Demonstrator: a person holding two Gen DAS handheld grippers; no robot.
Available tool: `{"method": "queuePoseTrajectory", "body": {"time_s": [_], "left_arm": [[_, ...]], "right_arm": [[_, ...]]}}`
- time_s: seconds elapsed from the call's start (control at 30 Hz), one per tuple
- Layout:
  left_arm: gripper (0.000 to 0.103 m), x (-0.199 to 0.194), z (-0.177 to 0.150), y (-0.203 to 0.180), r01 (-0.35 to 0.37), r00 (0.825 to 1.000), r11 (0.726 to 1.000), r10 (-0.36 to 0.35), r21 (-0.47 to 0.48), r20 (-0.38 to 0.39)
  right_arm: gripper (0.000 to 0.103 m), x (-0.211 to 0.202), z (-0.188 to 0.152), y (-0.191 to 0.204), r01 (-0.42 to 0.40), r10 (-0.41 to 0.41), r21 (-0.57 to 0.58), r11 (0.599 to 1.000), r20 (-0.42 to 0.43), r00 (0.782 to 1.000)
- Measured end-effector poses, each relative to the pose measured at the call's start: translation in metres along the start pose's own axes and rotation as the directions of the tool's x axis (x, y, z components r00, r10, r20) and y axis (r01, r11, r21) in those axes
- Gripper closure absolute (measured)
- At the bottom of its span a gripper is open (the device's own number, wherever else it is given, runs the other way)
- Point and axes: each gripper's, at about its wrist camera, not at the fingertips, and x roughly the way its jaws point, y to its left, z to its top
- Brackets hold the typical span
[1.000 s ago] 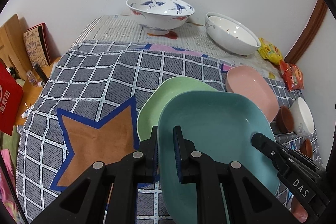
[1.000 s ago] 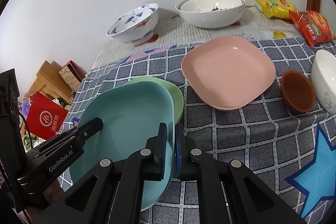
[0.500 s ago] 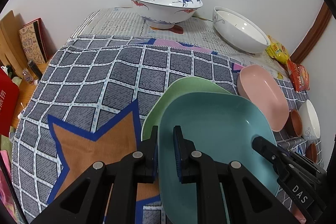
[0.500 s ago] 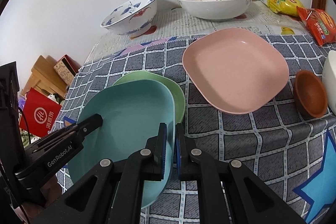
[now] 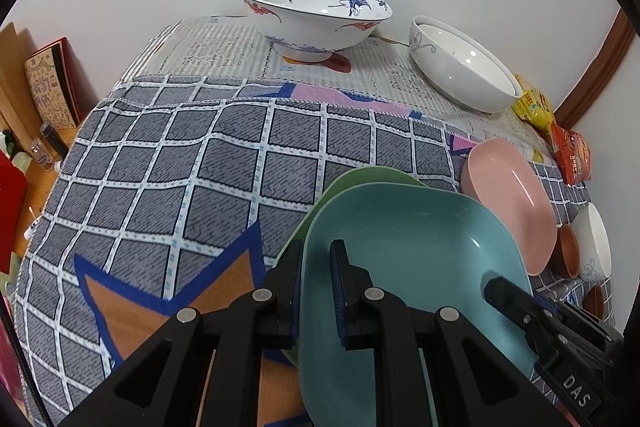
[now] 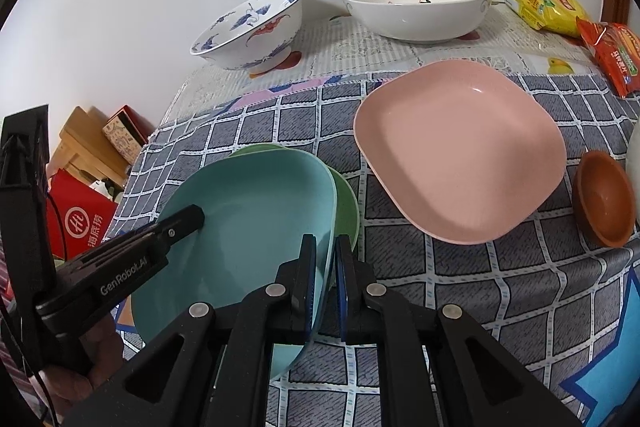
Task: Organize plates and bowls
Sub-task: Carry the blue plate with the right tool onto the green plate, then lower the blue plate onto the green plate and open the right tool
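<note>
A teal plate (image 5: 400, 247) (image 6: 248, 211) lies tilted over a green plate (image 5: 360, 177) (image 6: 346, 203) on the checked cloth (image 5: 200, 167). My left gripper (image 5: 316, 247) is shut on the teal plate's near rim. My right gripper (image 6: 324, 241) straddles the opposite rim; its jaws are opening, with the rim still between the pads and touching them. Each gripper's finger also shows in the other's view. A pink plate (image 5: 508, 195) (image 6: 460, 155) rests flat to the right of the stack.
A crane-patterned bowl (image 5: 312, 11) and nested white bowls (image 6: 416, 7) stand at the back on newspaper. A small brown bowl (image 6: 604, 195) and a white bowl (image 5: 596, 247) sit right of the pink plate. Snack packets (image 6: 540, 5) lie at the back right. Boxes stand beyond the table's left edge.
Both grippers moved forward and down with the teal plate, bringing it further over the green plate. The right gripper's jaws stand slightly wider.
</note>
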Motion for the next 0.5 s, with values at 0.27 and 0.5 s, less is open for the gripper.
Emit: {"method": "queuePoseTrajectory", "body": {"time_s": [0.27, 0.5], "left_arm": [[0.090, 0.013, 0.009, -0.002, 0.029, 1.000, 1.000, -0.029, 0.005, -0.006], [0.088, 0.009, 0.012, -0.004, 0.031, 0.999, 0.999, -0.032, 0.020, 0.016]], "right_arm": [[0.082, 0.000, -0.001, -0.006, -0.042, 0.042, 0.009, 0.999, -0.030, 0.999], [0.079, -0.004, -0.008, -0.006, -0.054, 0.053, -0.014, 0.998, -0.041, 0.998]]}}
